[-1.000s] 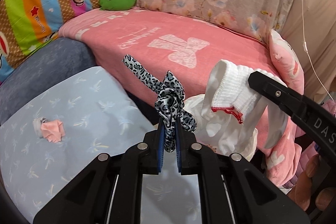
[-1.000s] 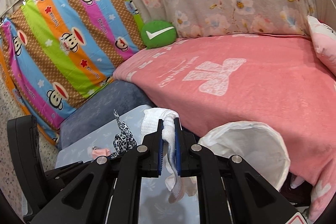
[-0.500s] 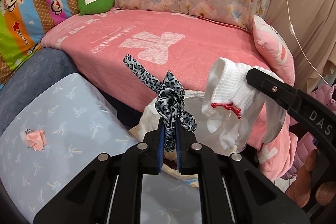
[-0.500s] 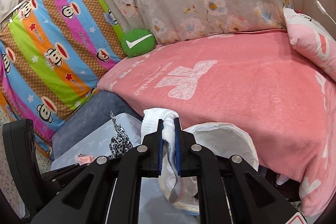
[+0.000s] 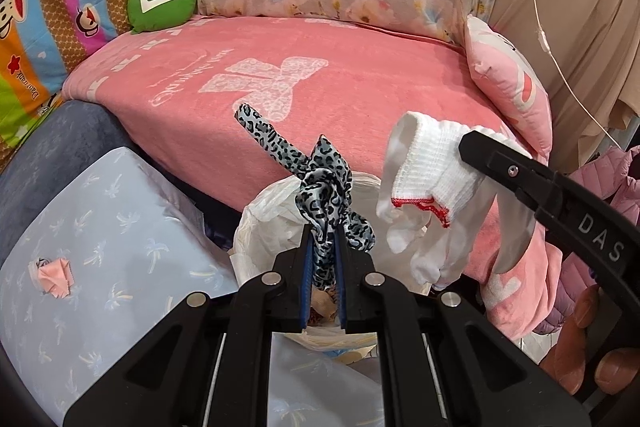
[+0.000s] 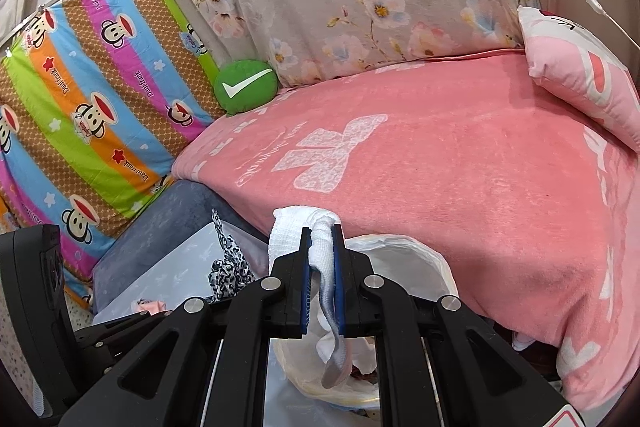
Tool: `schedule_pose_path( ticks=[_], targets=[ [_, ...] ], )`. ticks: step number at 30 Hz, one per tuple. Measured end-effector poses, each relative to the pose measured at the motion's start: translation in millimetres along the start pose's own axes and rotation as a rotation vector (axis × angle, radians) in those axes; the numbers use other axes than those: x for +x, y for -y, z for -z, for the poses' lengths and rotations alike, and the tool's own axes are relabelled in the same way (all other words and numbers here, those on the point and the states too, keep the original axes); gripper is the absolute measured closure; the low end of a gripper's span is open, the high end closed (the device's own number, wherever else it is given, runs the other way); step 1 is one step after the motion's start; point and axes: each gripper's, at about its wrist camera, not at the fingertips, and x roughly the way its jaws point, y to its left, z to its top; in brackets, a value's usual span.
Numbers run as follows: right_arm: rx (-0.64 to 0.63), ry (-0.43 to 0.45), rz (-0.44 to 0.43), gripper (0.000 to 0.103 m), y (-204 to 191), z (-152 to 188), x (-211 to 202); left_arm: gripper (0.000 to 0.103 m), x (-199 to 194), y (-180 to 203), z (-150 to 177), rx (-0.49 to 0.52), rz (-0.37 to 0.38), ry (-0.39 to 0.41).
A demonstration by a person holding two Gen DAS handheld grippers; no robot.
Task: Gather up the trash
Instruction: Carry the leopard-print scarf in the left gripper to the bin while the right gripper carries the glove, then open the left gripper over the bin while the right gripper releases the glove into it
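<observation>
My left gripper (image 5: 323, 231) is shut on a leopard-print fabric strip (image 5: 324, 187) and holds it over the open mouth of a white trash bag (image 5: 260, 223). My right gripper (image 6: 321, 231) is shut on a white glove with a red hem (image 6: 322, 255), which hangs over the same white trash bag (image 6: 404, 247). The glove (image 5: 424, 171) and the right gripper's finger (image 5: 520, 179) show at the right of the left wrist view. A crumpled pink paper (image 5: 54, 275) lies on the light blue cushion (image 5: 112, 247) to the left.
A pink blanket (image 5: 320, 87) covers the sofa behind the bag. A green round pillow (image 5: 162, 3) sits at the back left, a pink pillow (image 5: 508, 83) at the right. A dark blue cushion (image 6: 160, 227) lies beside the light blue one. The person's hand (image 5: 592, 331) is lower right.
Both grippers have moved right and forward with their loads, from over the light blue cushion to above the bag's mouth. The pink paper has not moved on the cushion.
</observation>
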Motion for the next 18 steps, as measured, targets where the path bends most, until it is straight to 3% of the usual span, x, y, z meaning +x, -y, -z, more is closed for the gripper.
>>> schedule_pose_path(
  ticks=[14, 16, 17, 18],
  targets=[
    [-0.002, -0.002, 0.011, 0.092, 0.9, 1.1, 0.8, 0.088, 8.3, 5.1, -3.3, 0.005, 0.021, -0.02],
    [-0.002, 0.001, 0.019, 0.088, 0.2, 1.5, 1.6, 0.064, 9.0, 2.5, -3.4, -0.01, 0.018, -0.022],
    [0.0, 0.006, 0.025, 0.087, 0.2, 2.0, 1.7, 0.042, 8.5, 0.8, -3.5, -0.021, 0.012, -0.018],
    [0.004, 0.004, 0.028, 0.085, 0.3, 2.2, 2.6, 0.034, 6.5, -1.5, -3.1, -0.036, -0.002, -0.001]
  ],
)
